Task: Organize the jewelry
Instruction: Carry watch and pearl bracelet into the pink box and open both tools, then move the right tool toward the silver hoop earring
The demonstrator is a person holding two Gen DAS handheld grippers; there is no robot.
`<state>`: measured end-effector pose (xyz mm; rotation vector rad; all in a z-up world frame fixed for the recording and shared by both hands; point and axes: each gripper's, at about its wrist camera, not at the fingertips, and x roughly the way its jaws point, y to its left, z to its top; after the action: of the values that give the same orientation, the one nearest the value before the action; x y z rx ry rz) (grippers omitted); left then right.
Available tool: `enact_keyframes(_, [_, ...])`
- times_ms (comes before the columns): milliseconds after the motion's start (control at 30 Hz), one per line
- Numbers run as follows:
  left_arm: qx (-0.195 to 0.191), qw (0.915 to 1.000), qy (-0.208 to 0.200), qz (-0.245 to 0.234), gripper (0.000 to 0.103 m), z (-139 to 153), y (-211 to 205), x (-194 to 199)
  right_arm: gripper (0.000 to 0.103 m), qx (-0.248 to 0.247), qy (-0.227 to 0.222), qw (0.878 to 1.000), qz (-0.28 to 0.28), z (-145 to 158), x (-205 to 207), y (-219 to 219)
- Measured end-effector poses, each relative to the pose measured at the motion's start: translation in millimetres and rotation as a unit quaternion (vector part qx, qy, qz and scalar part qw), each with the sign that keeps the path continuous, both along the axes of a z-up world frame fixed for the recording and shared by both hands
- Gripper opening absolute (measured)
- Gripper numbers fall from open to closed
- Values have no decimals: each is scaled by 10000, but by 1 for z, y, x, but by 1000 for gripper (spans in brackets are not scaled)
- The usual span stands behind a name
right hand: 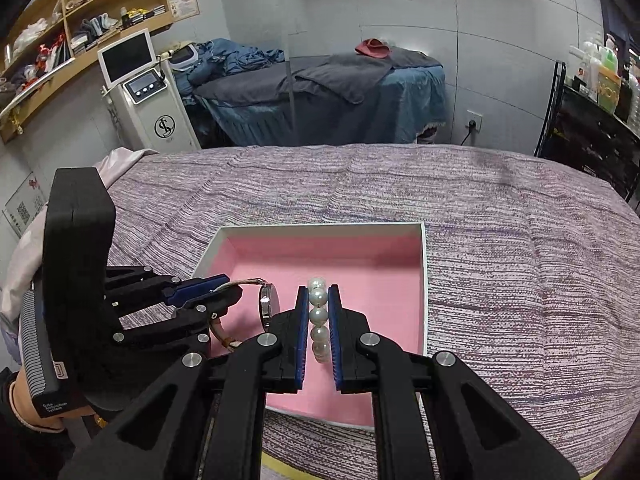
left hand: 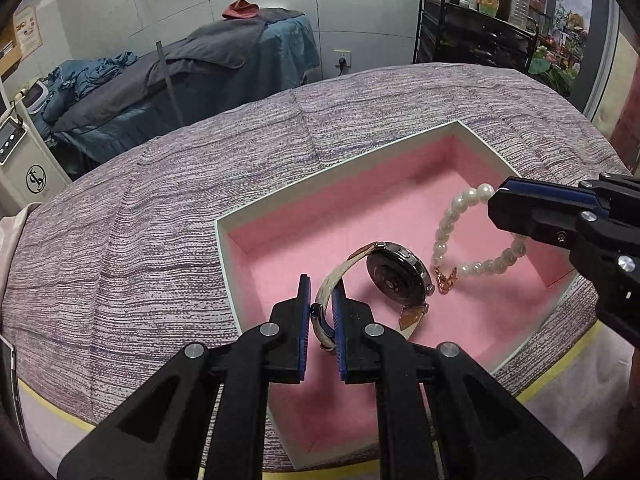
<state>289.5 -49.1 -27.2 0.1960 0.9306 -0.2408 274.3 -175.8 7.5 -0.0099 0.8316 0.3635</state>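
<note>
Left gripper [left hand: 321, 296] jaws are pinching the watch [left hand: 394, 270] strap; right gripper [right hand: 318, 296] jaws are clamping the pearl bracelet [right hand: 319, 312] inside the pink-lined box [right hand: 424, 280].

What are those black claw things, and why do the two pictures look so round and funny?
The claws are grabbers that a person holds, one in each hand. Each carries a small camera with a bulging lens, which bends the picture. One picture looks along the left gripper, the other along the right gripper. On the purple woven bedcover sits a white box with pink lining. The left grabber pinches the pale strap of a round silver wristwatch, whose case rests in the box. The right grabber pinches a white pearl bracelet with a gold clasp, hanging partly into the box.
</note>
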Motion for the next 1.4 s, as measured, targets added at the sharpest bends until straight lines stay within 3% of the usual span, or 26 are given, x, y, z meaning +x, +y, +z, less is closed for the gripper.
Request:
enact_keyframes(300, [172, 9998, -43, -90, 12, -7, -5, 1, 11, -20, 14, 9998, -174, -13, 0, -7])
enact_keyframes(400, [216, 9996, -115, -143, 14, -4, -8, -1, 25, 40, -26, 9997, -230, -13, -2, -11])
enact_keyframes(433, [214, 9996, -140, -156, 17, -2, -8, -2, 31, 79, -44, 9997, -244, -12, -3, -13])
enact_keyframes(500, [225, 9994, -229, -131, 31, 1, -8, -2, 35, 91, -127, 9994, -309, -8, -7, -15])
enact_keyframes(567, [318, 9985, -443, -20, 53, 8, -7, -5, 39, 81, -211, 9990, -378, -4, -10, -18])
enact_keyframes(633, [240, 9979, -590, -69, 65, 15, -5, -7, 45, 102, -283, 9984, -482, 1, -14, -22])
enact_keyframes(867, [68, 9923, -1239, 46, 94, 44, 6, -34, 69, 99, -477, 9959, -758, 15, -38, -35])
enact_keyframes(1067, [-305, 9907, -1310, 213, 97, 34, 30, -80, 78, -19, -463, 9962, -736, 6, -71, -42])
enact_keyframes(1233, [-581, 9918, -1096, 316, 97, 15, 40, -114, 79, 203, -242, 9968, -731, -7, -92, -45])
enact_keyframes(1400, [-604, 9917, -1110, 246, 97, 7, 39, -151, 79, -132, -231, 9980, -568, -18, -113, -38])
